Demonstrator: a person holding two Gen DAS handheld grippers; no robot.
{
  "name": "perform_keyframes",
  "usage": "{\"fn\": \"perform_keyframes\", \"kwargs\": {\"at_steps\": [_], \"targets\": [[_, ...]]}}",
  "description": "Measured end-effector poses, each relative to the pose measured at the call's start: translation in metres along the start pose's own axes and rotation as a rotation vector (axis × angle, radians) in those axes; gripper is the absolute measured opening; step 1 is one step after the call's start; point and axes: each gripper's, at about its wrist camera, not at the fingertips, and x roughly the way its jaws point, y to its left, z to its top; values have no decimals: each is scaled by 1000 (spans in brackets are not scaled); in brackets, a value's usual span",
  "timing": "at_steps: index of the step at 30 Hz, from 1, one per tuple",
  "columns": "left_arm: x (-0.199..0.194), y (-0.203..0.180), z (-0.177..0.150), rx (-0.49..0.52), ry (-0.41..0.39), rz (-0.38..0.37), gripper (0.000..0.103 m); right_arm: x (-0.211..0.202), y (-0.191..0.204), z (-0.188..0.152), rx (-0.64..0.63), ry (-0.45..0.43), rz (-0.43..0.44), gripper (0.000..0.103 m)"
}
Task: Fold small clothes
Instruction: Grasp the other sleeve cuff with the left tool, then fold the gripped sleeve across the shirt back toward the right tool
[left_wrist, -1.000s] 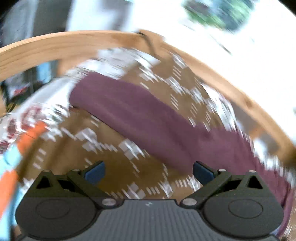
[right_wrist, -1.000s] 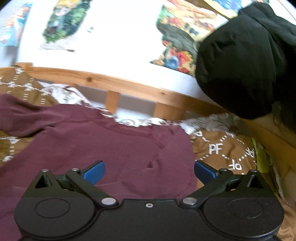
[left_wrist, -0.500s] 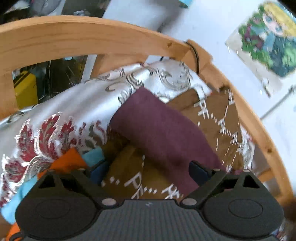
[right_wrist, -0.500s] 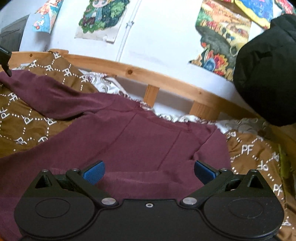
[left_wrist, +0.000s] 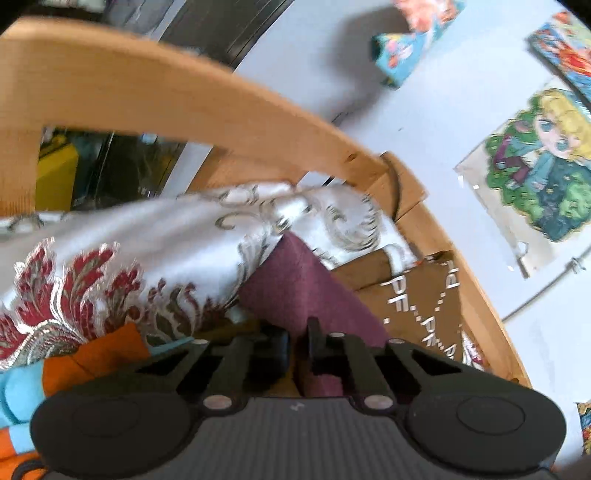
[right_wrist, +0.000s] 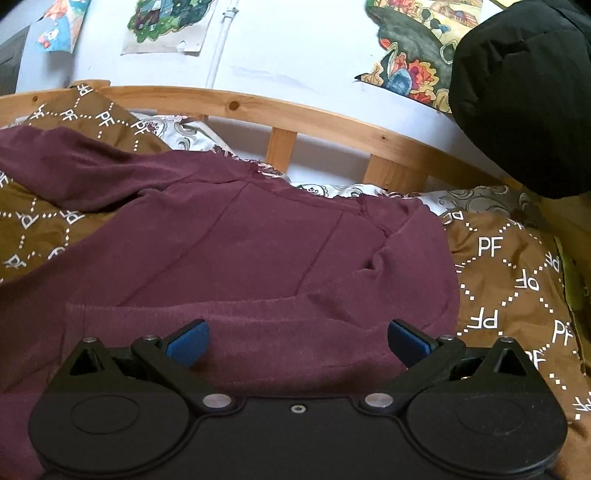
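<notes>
Maroon sleeve (left_wrist: 295, 284) sits pinched in my left claw (left_wrist: 298, 345), jaws drawn nearly together on the fabric near its cuff end. Just left of that claw: orange cloth (left_wrist: 99, 354) and blue cloth (left_wrist: 18, 391). Ahead lies a white sheet (left_wrist: 147, 240) with red floral print; right of the sleeve, a brown blanket (left_wrist: 424, 295). Beyond, the wooden rail (left_wrist: 184, 107), then the wall.

My right claw (right_wrist: 297, 341) stands wide, nothing between its fingers, hovering over the shirt (right_wrist: 240, 240). The shirt's body spreads flat directly ahead, one sleeve running off far left. Brown blanket on both sides. Past it: the rail, with a black bundle (right_wrist: 524, 99) at far right.
</notes>
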Motion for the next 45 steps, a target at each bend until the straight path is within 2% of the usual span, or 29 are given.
{"fn": "perform_keyframes", "kwargs": {"at_steps": [4,8,11,16,20,23,26,30,32,37,40,42,45], "targets": [[-18,-14,-7,81,-62,-5,8,0,6,0,-28,-5,15,102],[-25,-15,-8,95,-96,4,8,-4,11,1,-70,-30,19,102],[-39,-18,-5,120,-180,23,8,-6,13,1,-89,-45,24,102],[-57,-30,-10,235,-287,1,5,-6,14,0,-98,-45,31,102],[-56,-40,-15,294,-293,-16,5,-6,14,0,-96,-39,33,102],[-57,-43,-17,304,-288,-59,5,-5,14,0,-97,-38,32,102],[-67,-51,-25,350,-314,-150,5,-7,14,2,-92,-46,25,102],[-89,-75,-49,476,-351,-340,5,-14,12,5,-79,-67,23,102],[-100,-91,-67,539,-343,-446,5,-17,10,7,-69,-76,22,102],[-120,-135,-126,663,-232,-692,5,-21,1,13,-37,-96,-13,102],[-129,-157,-166,760,-171,-813,5,-22,-11,16,-7,-104,-54,102],[-134,-166,-193,846,-134,-883,5,-23,-22,17,20,-107,-92,102],[-135,-166,-226,945,-79,-922,5,-23,-40,17,64,-103,-154,102]]}}
